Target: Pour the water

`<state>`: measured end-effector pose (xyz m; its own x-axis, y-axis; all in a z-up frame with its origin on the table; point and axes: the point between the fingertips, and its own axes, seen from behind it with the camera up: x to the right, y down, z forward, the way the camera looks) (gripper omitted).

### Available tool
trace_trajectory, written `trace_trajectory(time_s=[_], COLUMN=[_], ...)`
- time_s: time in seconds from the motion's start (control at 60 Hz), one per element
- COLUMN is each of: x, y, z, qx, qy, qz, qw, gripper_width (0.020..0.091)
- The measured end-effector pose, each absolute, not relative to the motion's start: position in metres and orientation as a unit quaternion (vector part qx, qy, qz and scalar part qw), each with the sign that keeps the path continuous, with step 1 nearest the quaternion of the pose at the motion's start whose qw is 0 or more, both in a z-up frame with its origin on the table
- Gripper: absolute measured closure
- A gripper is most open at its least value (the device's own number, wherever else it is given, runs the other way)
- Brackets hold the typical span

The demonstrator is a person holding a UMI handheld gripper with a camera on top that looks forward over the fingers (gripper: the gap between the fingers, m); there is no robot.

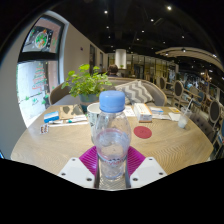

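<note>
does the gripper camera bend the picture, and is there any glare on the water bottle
Gripper view: strong fisheye, so the round wooden table bulges and the room curves around it. The clear water bottle, standing between the fingers, shows small bright highlights but no washed-out glare. Ceiling lights appear as small bright dots, and the far background is soft.

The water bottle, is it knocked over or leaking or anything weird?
No, nothing stands out. The water bottle stands upright on the table with its blue cap on, between the gripper fingers. No spill shows around it.
</note>
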<state>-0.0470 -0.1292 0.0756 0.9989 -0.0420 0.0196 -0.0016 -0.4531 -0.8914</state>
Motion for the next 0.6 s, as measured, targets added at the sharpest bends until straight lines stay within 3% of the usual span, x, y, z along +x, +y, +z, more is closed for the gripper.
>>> trace_trajectory(time_s=[0.05,0.283,0.6], x=[-0.051,-0.079,-0.201], y=[-0.127,-0.117,-0.068], z=[0.082,0.132,0.236], qx=[-0.852,-0.836,-0.771], qy=[0.01,0.015,0.152], qz=[-0.019,0.011,0.323], qw=[0.523,0.548,0.527], gripper_width=[0.0792,0.0795,0.0795])
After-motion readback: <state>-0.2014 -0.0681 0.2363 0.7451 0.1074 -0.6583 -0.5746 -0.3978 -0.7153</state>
